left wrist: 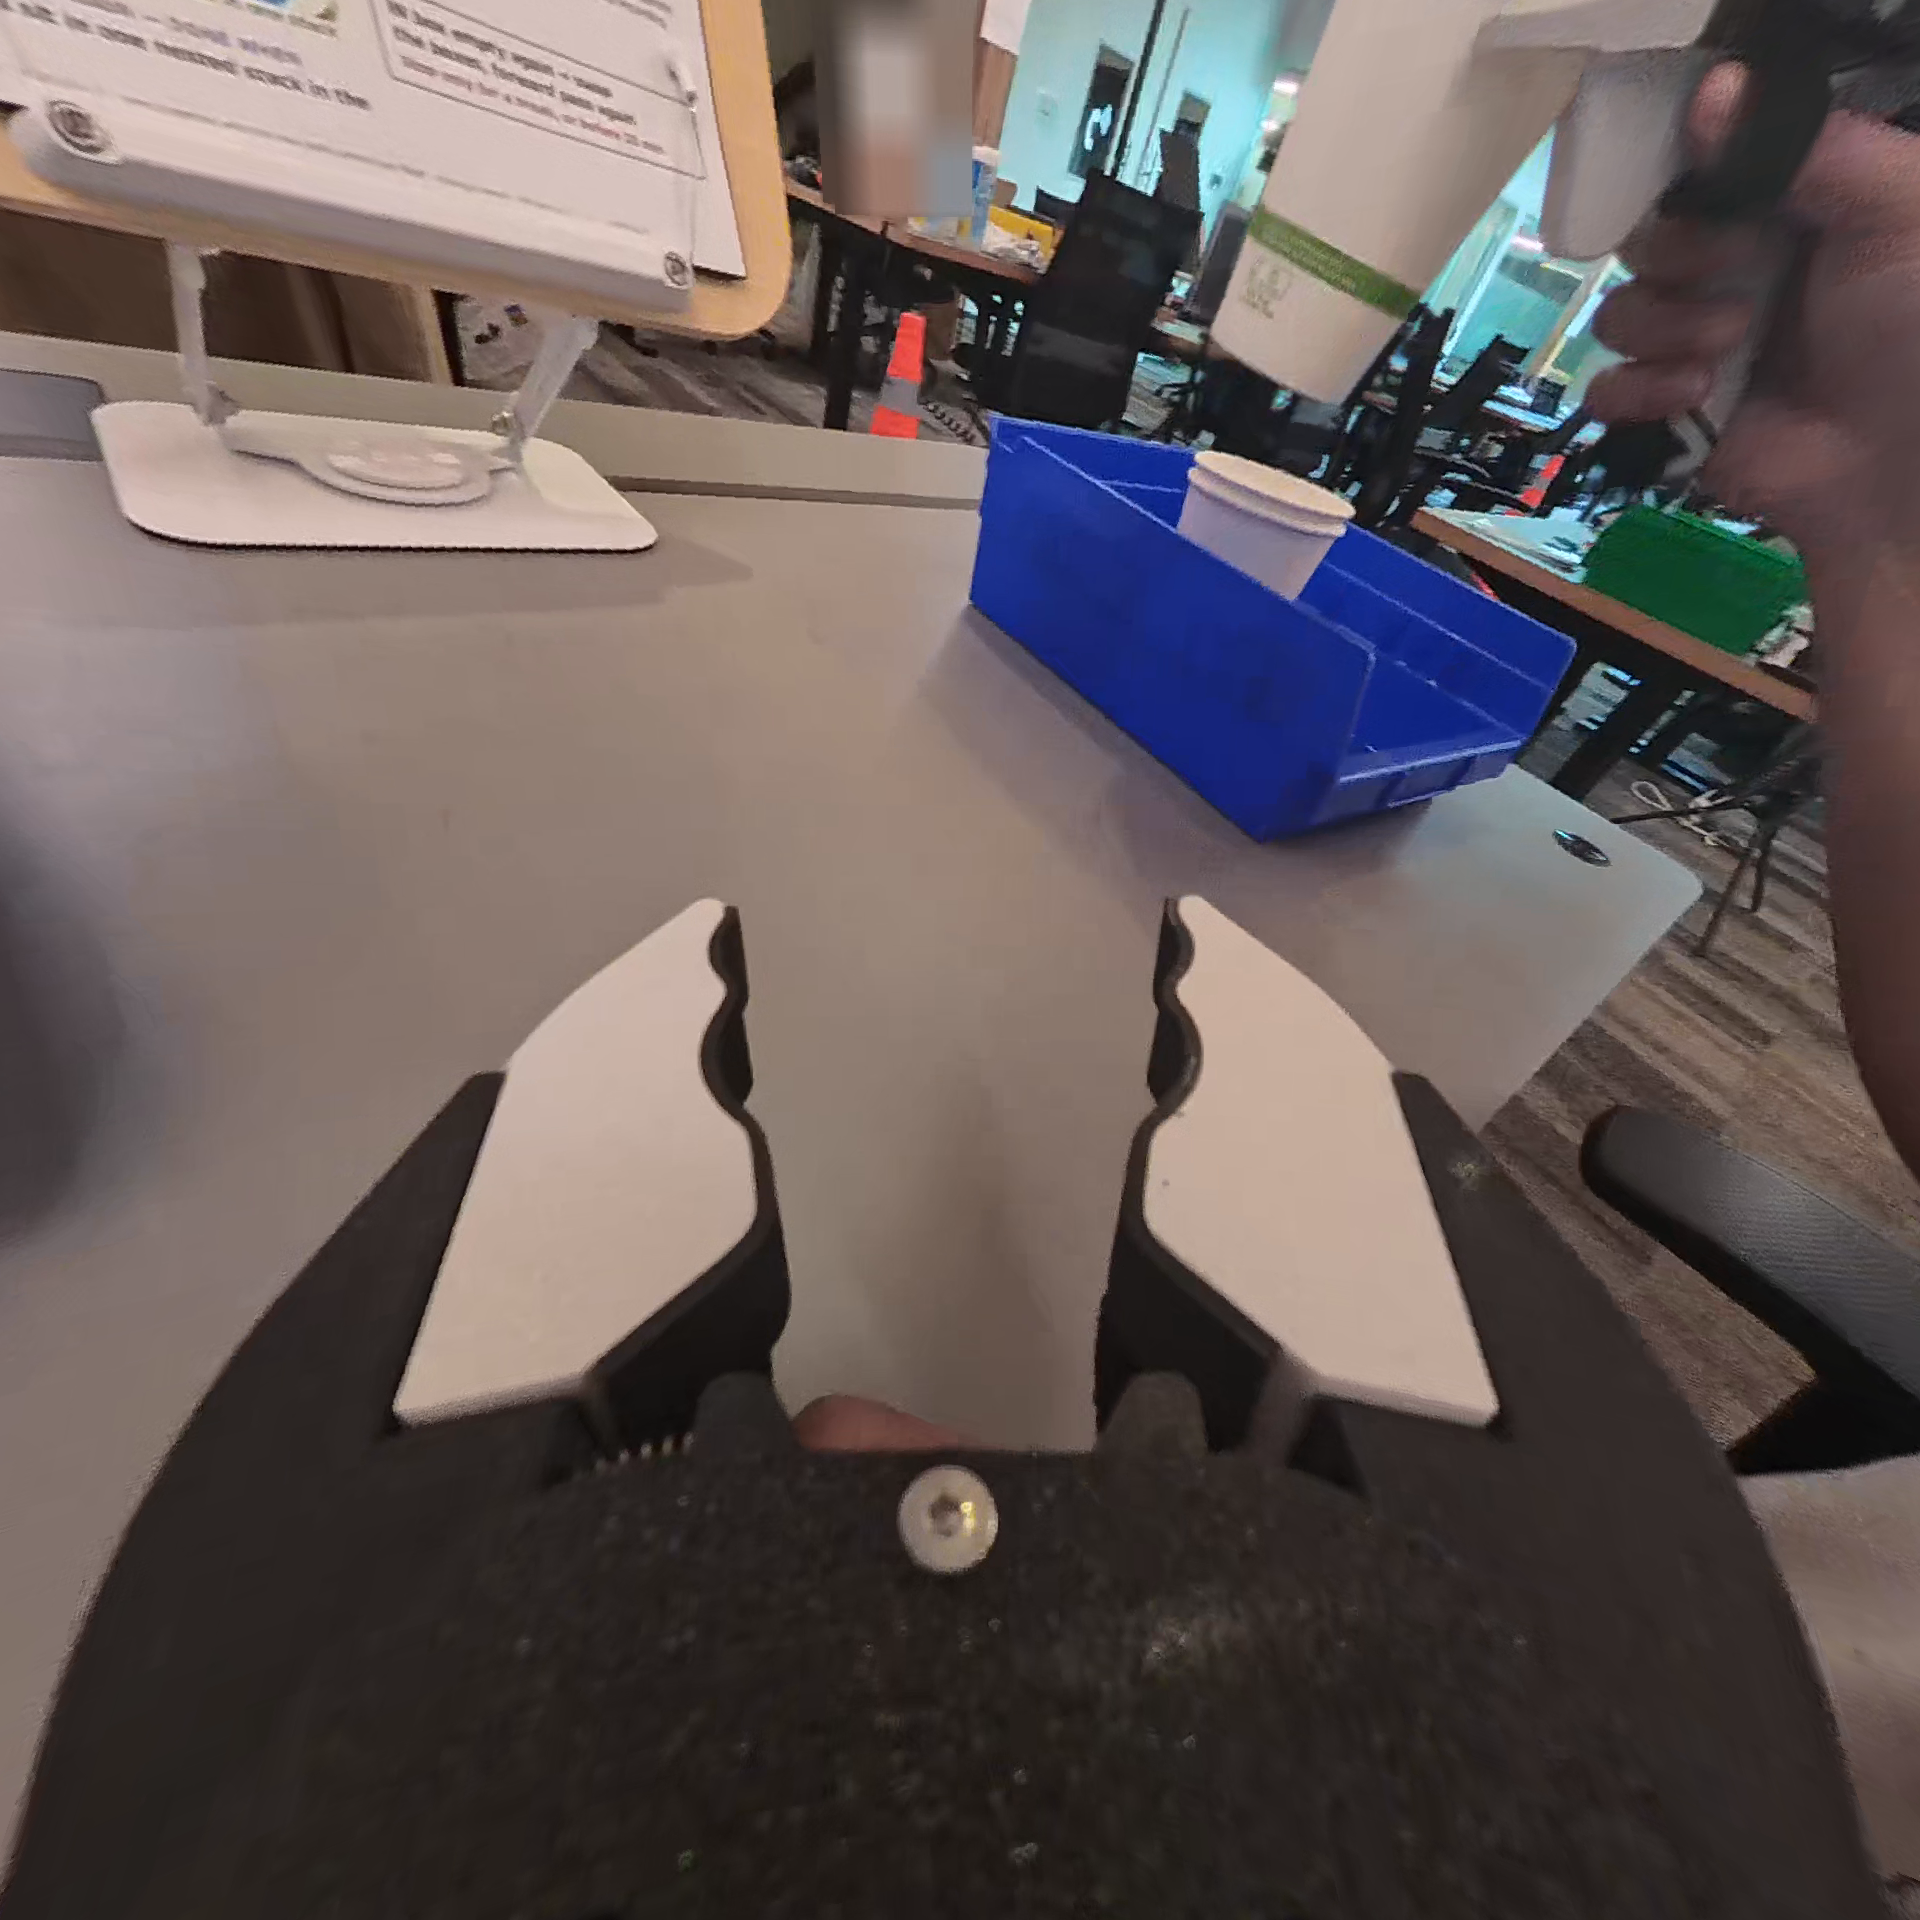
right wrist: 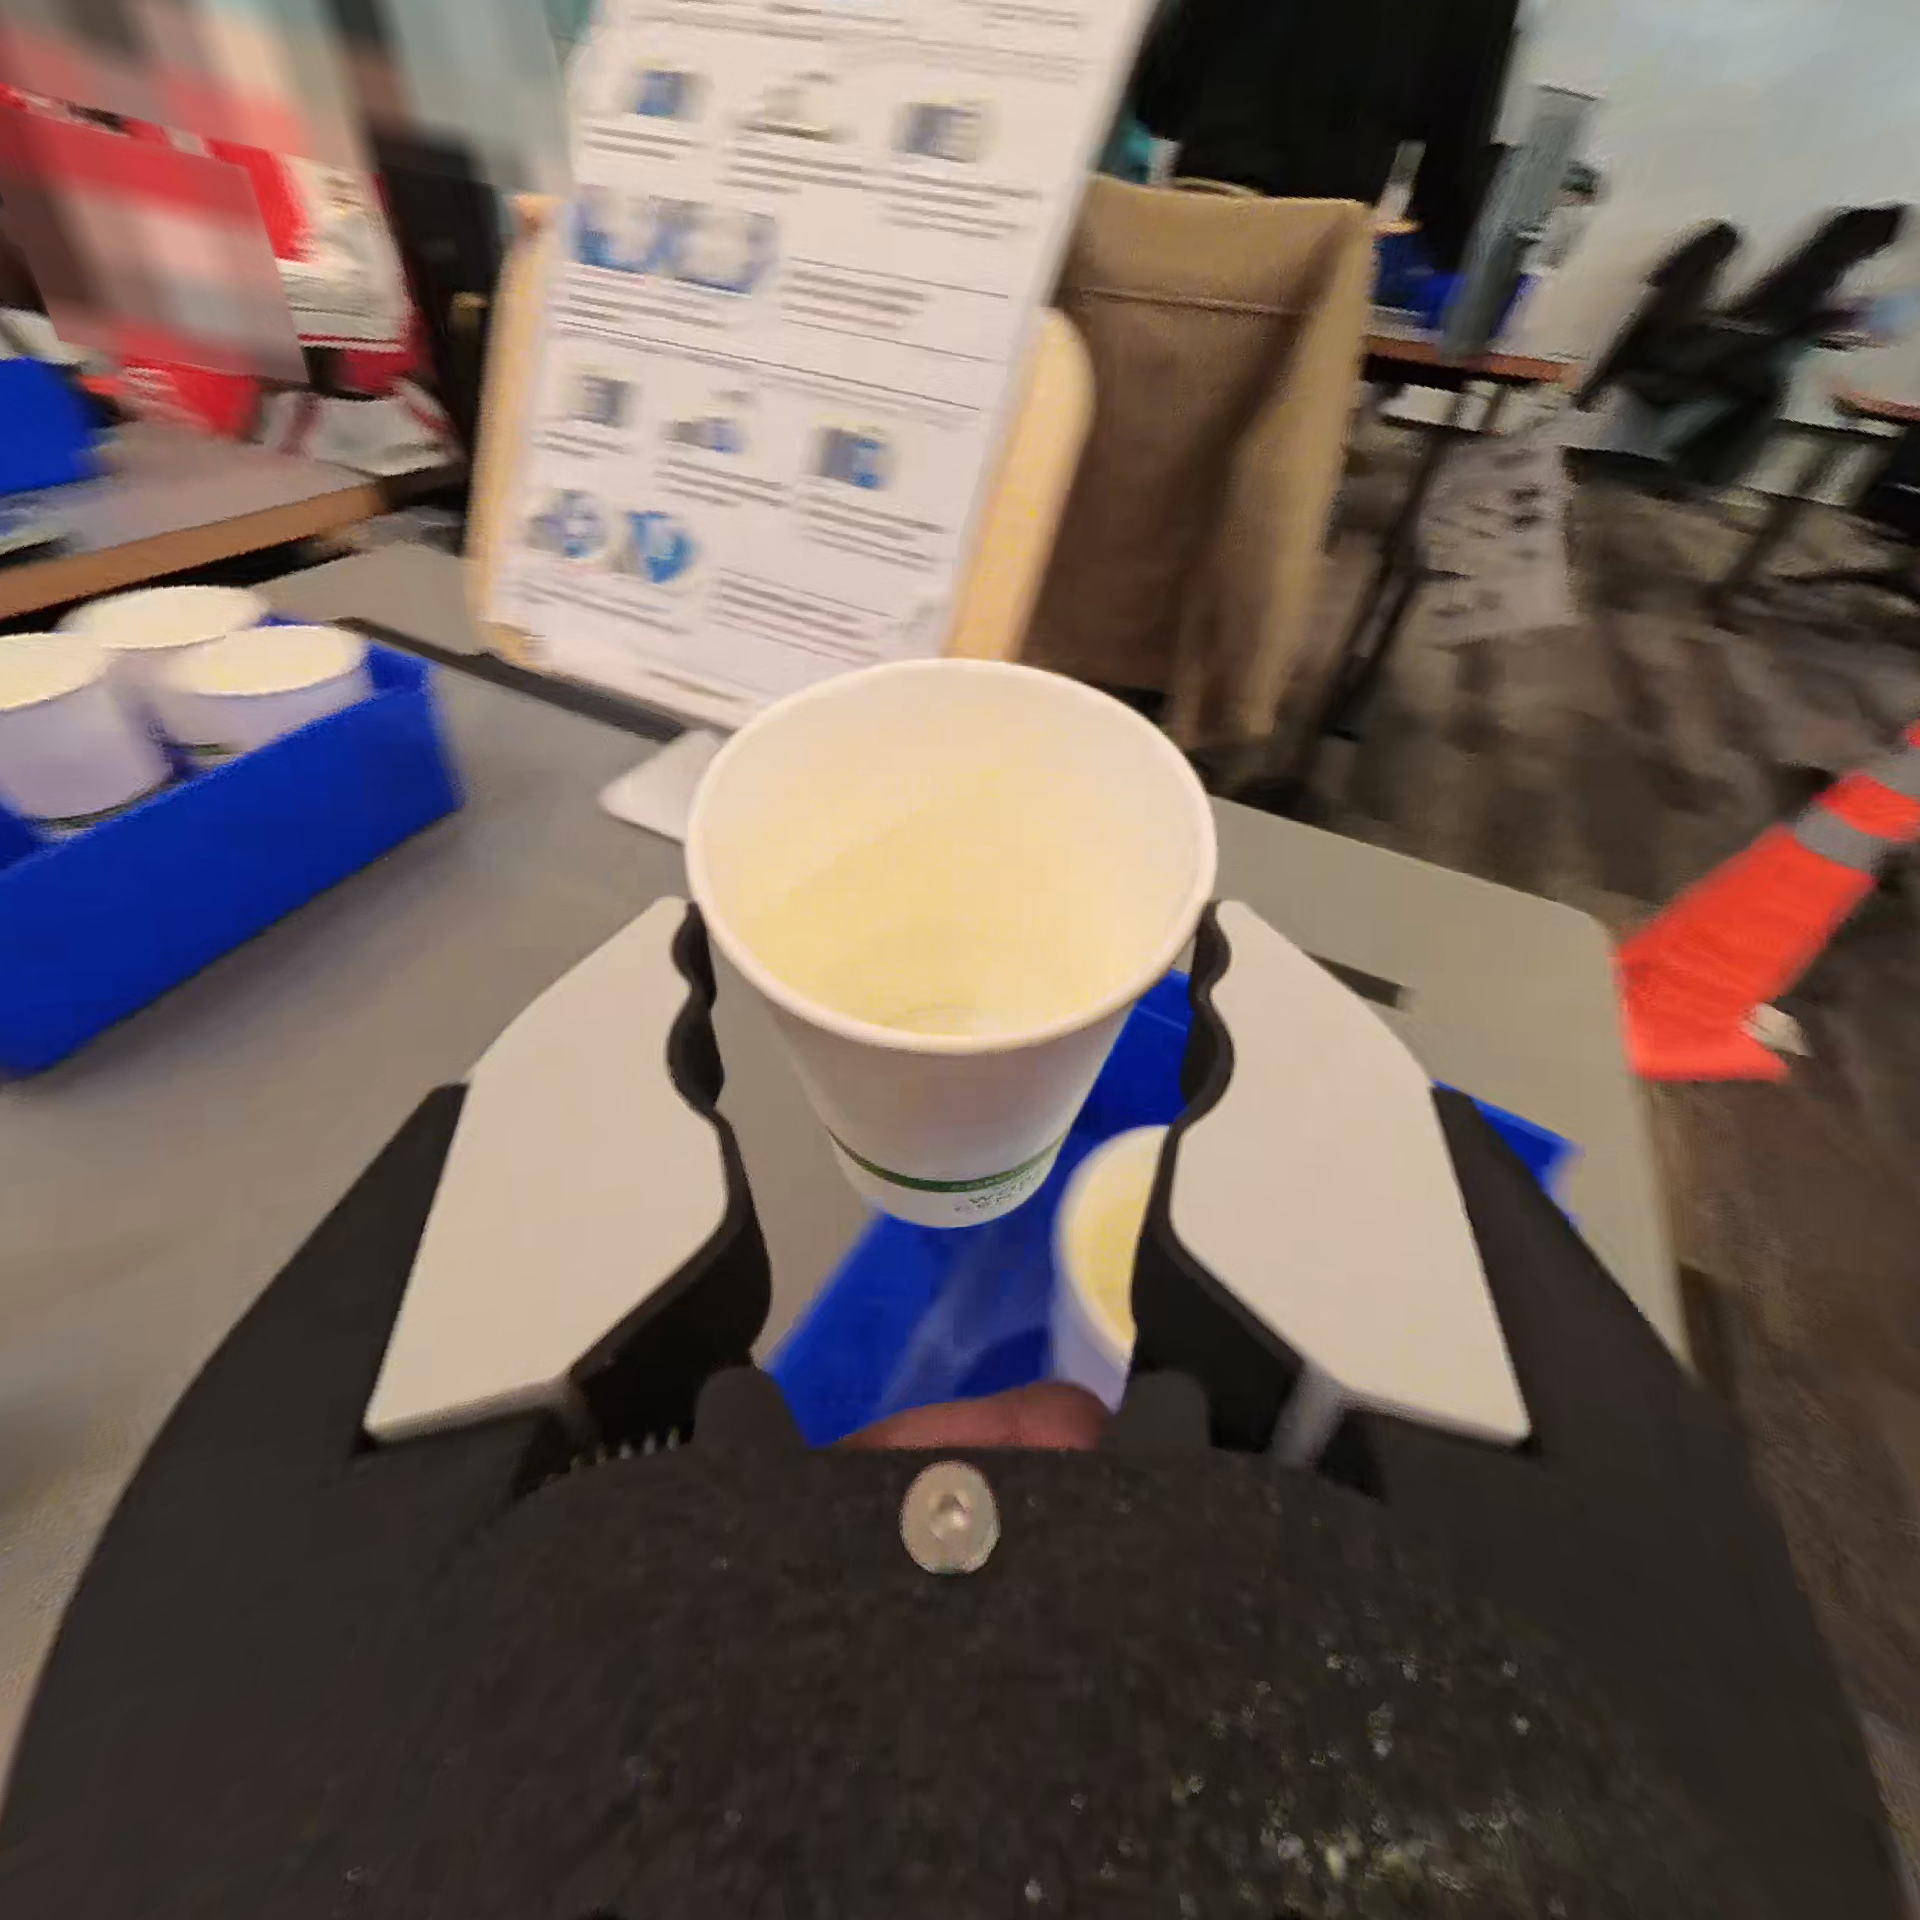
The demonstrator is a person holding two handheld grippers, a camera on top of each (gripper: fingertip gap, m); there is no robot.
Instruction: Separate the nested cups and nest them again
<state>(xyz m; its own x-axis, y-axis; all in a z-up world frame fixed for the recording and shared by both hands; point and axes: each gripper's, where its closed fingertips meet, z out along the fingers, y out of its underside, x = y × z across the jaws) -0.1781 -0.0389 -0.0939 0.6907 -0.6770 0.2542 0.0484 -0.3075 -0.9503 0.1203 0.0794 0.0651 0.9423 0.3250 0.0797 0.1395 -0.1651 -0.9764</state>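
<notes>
My right gripper (right wrist: 951, 935) is shut on the rim of a white paper cup (right wrist: 945, 935) with a green band and holds it upright in the air. Below it, a blue bin (right wrist: 894, 1309) holds another white cup (right wrist: 1096, 1247). In the left wrist view the held cup (left wrist: 1340, 187) hangs high above that blue bin (left wrist: 1164, 634), where a single white cup (left wrist: 1262, 525) stands. One of the right gripper's fingers (left wrist: 1605, 156) and a hand show beside the held cup. My left gripper (left wrist: 951, 935) is open and empty above the grey table (left wrist: 623, 779).
A second blue bin (right wrist: 208, 883) at the left holds three white cups (right wrist: 249, 686). An instruction sheet on a white stand (left wrist: 374, 488) is at the table's back. An orange cone (left wrist: 904, 374) stands on the floor. The table's right edge (left wrist: 1621, 966) and a black chair (left wrist: 1766, 1247) are close by.
</notes>
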